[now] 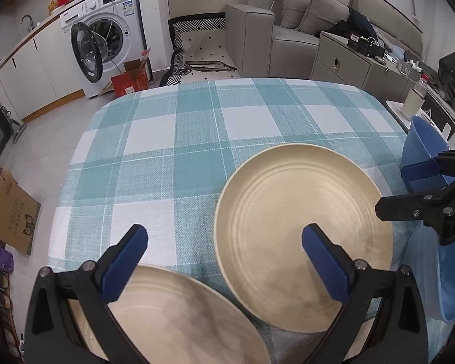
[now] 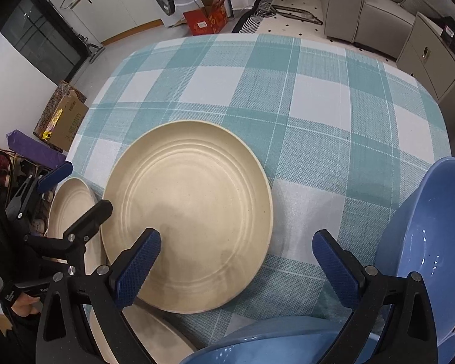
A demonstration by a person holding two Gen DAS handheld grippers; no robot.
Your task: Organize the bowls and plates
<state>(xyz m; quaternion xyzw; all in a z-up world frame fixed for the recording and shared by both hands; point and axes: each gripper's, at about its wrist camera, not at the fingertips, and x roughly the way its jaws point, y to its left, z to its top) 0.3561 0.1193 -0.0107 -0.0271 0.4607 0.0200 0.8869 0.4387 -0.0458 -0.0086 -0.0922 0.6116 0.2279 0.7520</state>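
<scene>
plates and bowls sit on a table with a teal-and-white checked cloth [image 1: 197,139]: a cream plate [image 1: 303,236] with ringed ridges lies flat near the middle, a second cream plate [image 1: 179,315] lies just beside it toward the near-left corner, and a blue bowl [image 2: 424,230] stands near the right edge of the table, at about 3 o'clock from the ringed plate in the right wrist view. another blue bowl [image 2: 276,342] shows at 6 o'clock in that view, its rim partly hidden by the gripper frame. around the table, a washing machine [image 1: 106,39] with its door open stands at 11 o'clock in the left wrist view, a red cardboard box [image 1: 130,80] on the floor beside it, a grey sofa [image 1: 288,30] at 1 o'clock, and a flat brown carton [image 1: 12,212] on the floor at 9 o'clock. the left gripper [image 1: 224,261] hangs with its blue pads spread wide, one over the near plate and one over the ringed plate, pinching nothing. the right gripper [image 2: 236,267] is likewise spread wide with nothing between its pads, its left pad over the near edge of the ringed plate and its right pad beside the blue bowl. whether any pad touches a plate cannot be told.
</scene>
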